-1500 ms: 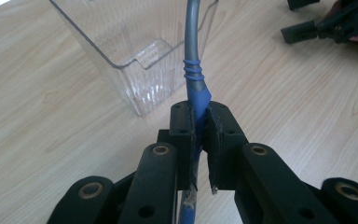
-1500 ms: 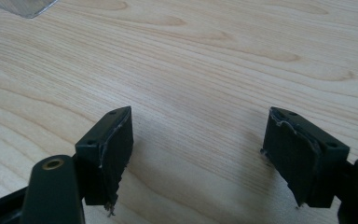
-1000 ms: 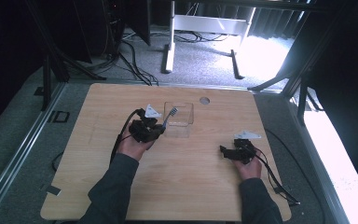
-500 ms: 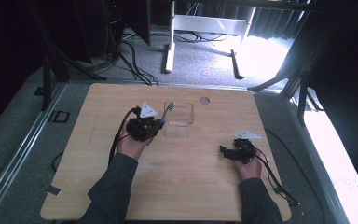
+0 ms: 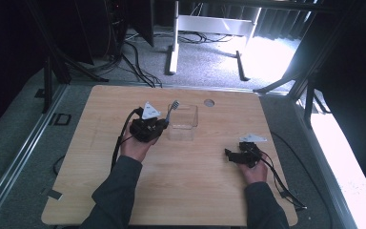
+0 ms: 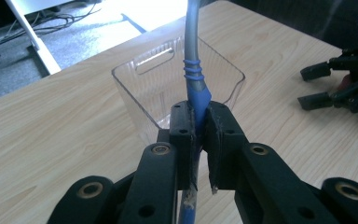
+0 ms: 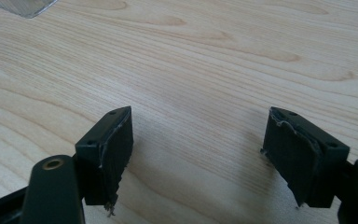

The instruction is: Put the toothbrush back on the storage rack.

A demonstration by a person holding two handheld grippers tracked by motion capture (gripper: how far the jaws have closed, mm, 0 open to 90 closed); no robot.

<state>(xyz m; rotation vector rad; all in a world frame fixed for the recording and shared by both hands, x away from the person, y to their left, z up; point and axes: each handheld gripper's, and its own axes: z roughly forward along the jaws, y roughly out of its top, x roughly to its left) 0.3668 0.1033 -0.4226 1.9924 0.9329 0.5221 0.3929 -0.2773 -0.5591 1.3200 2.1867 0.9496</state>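
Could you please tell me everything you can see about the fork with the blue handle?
The blue-handled metal fork has a grey metal neck, with blue ridges where the handle begins. In the high view its tines point up and away from the person. The left gripper is shut on the blue handle and holds it clear of the wooden table, tilted over the near rim of the clear plastic bin. Whether it touches the bin is unclear.
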